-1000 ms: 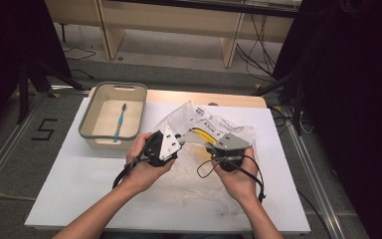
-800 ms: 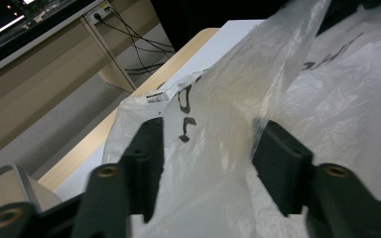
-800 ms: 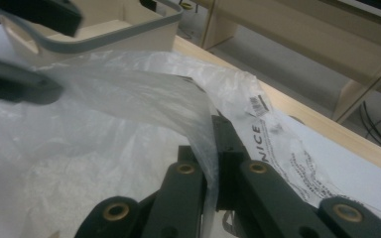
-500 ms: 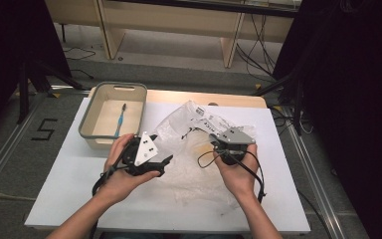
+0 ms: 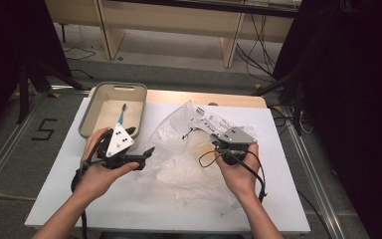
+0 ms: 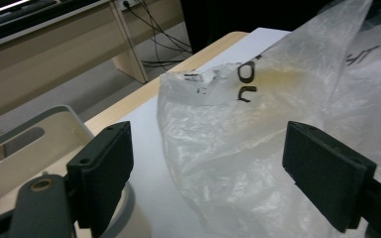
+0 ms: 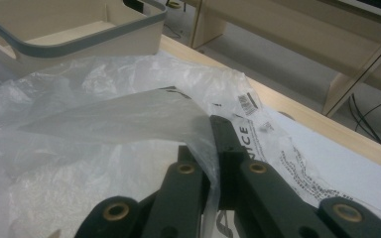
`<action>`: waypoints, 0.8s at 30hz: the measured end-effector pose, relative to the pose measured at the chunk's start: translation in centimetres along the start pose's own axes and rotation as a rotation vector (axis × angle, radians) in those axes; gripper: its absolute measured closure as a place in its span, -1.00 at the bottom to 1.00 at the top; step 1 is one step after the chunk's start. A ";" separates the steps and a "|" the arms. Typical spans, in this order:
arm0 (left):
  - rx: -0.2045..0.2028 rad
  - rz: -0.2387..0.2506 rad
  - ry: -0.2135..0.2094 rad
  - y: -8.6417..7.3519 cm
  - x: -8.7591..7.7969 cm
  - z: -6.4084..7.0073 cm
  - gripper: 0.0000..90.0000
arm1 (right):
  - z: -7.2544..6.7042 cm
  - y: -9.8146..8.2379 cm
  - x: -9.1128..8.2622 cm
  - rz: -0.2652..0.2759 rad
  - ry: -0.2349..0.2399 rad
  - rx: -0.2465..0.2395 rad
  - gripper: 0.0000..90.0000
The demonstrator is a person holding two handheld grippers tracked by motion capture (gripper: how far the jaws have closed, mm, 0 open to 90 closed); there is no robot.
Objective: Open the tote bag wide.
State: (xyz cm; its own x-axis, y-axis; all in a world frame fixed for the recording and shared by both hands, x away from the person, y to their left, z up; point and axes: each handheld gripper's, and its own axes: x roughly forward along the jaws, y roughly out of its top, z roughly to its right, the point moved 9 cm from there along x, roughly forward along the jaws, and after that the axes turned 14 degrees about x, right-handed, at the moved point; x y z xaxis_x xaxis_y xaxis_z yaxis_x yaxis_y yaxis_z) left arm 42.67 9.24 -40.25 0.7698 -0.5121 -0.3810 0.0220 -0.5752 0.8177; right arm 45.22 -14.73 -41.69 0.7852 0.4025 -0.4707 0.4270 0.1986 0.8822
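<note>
Holding the clear plastic bag pinched in my right gripper while my left gripper hangs free beside it.

My right jaws are clamped tight on a fold of the bag's film near its printed edge; my left jaws have just been opening, now stand wide, and nothing is pressed between them, though the bag's rumpled side lies just ahead. The bag sprawls across the middle of the white table. To do this well, I judge I should keep the right pinch steady and take one single layer near the mouth, not a bunch. The beige bin at the table's far left holds a blue-handled toothbrush; what the bag holds I cannot tell.
</note>
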 end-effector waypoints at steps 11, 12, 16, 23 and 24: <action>-0.039 -0.062 0.033 -2.1 0.6 -1.9 -0.53 | -0.2 -0.3 -0.2 -0.005 0.004 -0.008 1.00; -0.045 -0.068 0.034 -2.3 0.7 -2.2 -0.53 | -0.2 -0.3 -0.2 -0.006 0.004 -0.008 1.00; -0.064 -0.075 0.047 -2.7 0.9 -3.1 -0.53 | -0.1 -0.3 -0.3 -0.004 0.005 -0.010 1.00; -0.091 -0.097 0.067 -3.6 1.6 -4.5 -0.52 | -0.1 -0.3 -0.4 -0.005 0.005 -0.008 1.00; -0.091 -0.103 0.069 -3.7 1.7 -4.7 -0.52 | 0.0 -0.3 -0.4 -0.004 0.004 -0.008 1.00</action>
State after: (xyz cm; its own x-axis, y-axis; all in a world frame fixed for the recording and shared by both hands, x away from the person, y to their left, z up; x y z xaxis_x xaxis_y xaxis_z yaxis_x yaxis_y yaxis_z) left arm 46.88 13.50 -41.95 0.8023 -0.4066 -0.4370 0.1584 -0.5608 0.8127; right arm 44.72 -14.93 -41.74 0.7817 0.4047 -0.4745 0.4268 0.2076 0.8802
